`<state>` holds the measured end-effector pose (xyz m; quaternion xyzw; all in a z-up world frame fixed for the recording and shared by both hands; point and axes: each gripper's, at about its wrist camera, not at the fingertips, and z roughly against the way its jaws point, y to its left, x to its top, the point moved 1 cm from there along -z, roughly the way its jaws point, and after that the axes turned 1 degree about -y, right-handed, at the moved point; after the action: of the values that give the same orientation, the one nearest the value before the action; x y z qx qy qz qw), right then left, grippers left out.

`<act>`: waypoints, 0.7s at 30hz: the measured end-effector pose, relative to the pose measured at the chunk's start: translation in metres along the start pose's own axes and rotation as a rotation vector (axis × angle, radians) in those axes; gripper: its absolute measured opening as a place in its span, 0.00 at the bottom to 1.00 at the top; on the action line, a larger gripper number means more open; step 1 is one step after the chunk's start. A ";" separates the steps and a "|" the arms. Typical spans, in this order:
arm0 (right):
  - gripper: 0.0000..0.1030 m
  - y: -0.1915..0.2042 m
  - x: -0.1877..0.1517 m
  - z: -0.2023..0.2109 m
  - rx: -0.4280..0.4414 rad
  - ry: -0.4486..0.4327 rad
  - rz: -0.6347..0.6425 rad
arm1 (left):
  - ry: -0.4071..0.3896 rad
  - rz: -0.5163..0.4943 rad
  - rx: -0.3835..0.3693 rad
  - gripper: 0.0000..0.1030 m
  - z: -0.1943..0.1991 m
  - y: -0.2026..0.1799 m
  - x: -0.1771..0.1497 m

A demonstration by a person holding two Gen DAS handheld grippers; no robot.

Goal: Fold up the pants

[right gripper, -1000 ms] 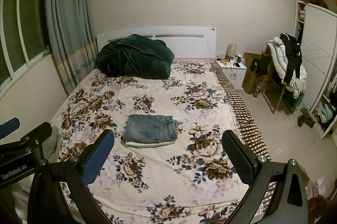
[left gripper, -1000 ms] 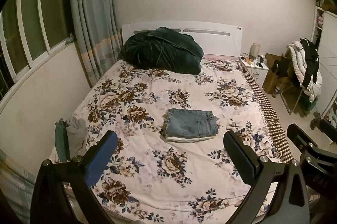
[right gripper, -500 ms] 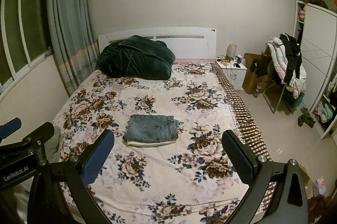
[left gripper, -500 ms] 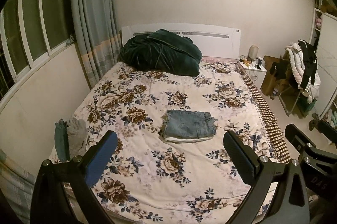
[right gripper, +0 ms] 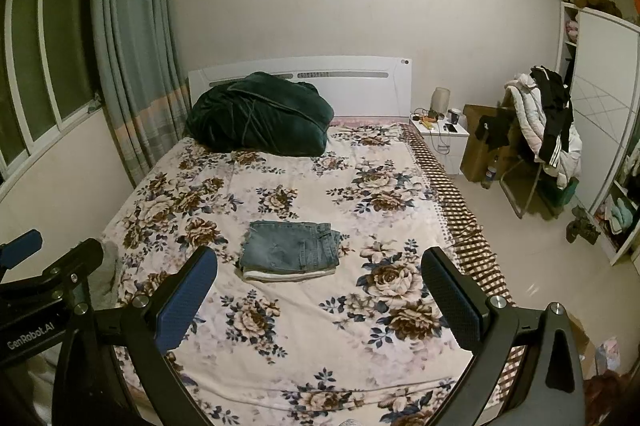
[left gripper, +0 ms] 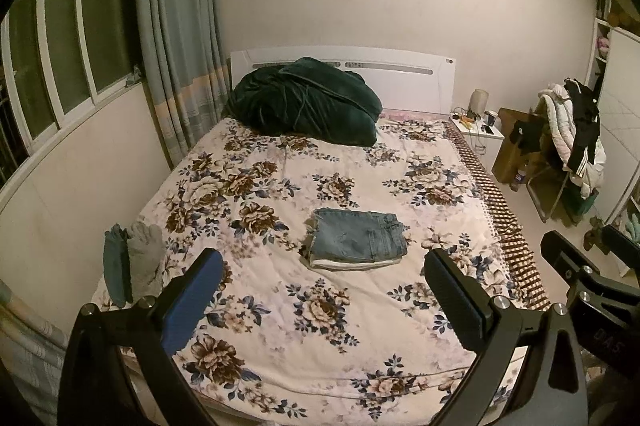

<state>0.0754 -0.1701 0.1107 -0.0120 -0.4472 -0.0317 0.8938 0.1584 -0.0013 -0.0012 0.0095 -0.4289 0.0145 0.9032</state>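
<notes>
Pants (left gripper: 356, 240) are lying folded into a compact denim rectangle near the middle of the bed (left gripper: 400, 366), on the floral cover, with a pale inner layer showing along the near edge of the stack. Left gripper (left gripper: 324, 288) is hovering above the foot of the bed with jaws spread wide, holding nothing; right gripper (right gripper: 320, 286) is doing the same, wide apart and empty, well apart from the pants. Each gripper is showing at the edge of the other's view, so the two are sitting side by side. Judgement: the fold is looking finished, and both grippers are standing clear of the cloth. Risks from here: if a further fold or tidy-up is being attempted, a finger pinching only the top denim layer would be peeling the stack open rather than lifting it whole; the soft bed cover could also be getting caught in the jaws along with the pants. The waistband corner on the right side is looking slightly bunched, so dragging there could be skewing the rectangle. A dark green blanket (left gripper: 304, 101) is sitting by the headboard, and grey and teal cloths (left gripper: 134, 258) are hanging at the left edge of the bed, both apart from the pants.
</notes>
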 end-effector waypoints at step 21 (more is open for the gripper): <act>1.00 -0.002 0.002 0.020 -0.004 -0.007 -0.013 | -0.020 0.001 -0.004 1.00 0.014 -0.013 -0.004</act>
<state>0.0602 -0.1708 0.1240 -0.0112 -0.4501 -0.0383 0.8921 0.1455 -0.0144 0.0046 0.0074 -0.4378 0.0141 0.8989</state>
